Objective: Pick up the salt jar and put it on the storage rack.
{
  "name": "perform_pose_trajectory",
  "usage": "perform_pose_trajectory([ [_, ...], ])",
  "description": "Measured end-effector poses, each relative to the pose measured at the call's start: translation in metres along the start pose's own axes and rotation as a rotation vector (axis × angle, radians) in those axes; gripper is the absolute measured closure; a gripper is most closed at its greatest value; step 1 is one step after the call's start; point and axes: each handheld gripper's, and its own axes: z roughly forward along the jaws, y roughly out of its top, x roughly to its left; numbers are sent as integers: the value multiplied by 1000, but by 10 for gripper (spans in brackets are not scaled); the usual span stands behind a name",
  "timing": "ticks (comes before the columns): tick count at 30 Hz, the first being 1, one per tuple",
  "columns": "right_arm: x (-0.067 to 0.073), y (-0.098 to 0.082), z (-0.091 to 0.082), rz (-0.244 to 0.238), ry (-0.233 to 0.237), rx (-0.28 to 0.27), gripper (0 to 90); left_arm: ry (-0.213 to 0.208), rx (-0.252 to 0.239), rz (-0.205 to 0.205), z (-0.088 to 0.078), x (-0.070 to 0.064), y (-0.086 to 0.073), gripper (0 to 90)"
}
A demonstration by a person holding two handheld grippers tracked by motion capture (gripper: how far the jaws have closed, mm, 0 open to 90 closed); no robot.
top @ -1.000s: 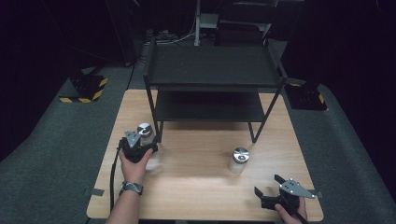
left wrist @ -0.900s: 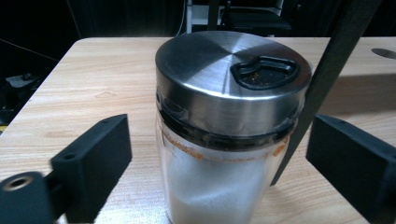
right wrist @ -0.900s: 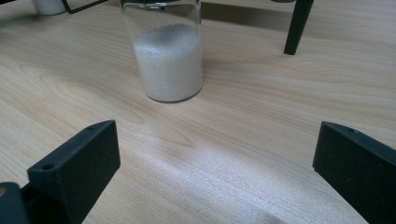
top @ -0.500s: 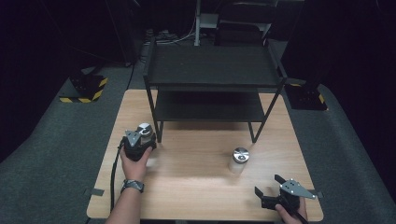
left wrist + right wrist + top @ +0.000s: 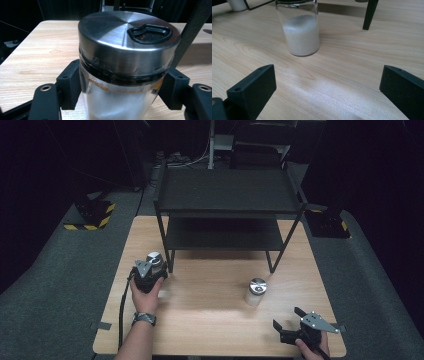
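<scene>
A glass shaker jar (image 5: 125, 37) with a steel lid and white grains stands on the wooden table (image 5: 210, 320) by the rack's front left leg. My left gripper (image 5: 120, 85) is shut on it, one pad pressed to each side of the glass just under the lid. From above, the left gripper (image 5: 149, 270) sits right behind that jar's lid (image 5: 154, 258). A second jar (image 5: 257, 291) of the same kind stands free at the table's centre right. My right gripper (image 5: 290, 326) rests near the front right corner, open and holding nothing, with the second jar (image 5: 300, 30) a short way ahead of it.
A black two-level rack (image 5: 227, 195) takes up the back half of the table, its thin legs (image 5: 369, 15) standing on the wood. The table's front edge is close behind both hands. A cable (image 5: 121, 305) trails from the left gripper along the forearm.
The left hand has edged slightly forward at the jar, which stays by the rack's leg. The right gripper has not moved.
</scene>
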Motion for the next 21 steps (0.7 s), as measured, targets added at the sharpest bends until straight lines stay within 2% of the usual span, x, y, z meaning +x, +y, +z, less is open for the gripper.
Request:
perform_pose_trajectory([
  [3, 0, 0, 0, 0, 1, -1, 4, -6, -5, -4, -3, 1, -2, 307],
  [7, 0, 0, 0, 0, 3, 0, 4, -11, -3, 17, -7, 1, -1, 308],
  [15, -1, 0, 0, 1, 3, -1, 4, -6, -20, -7, -20, 3, -1, 309],
  [21, -1, 0, 0, 3, 2, -1, 4, -16, -24, 5, -33, 4, -1, 309],
])
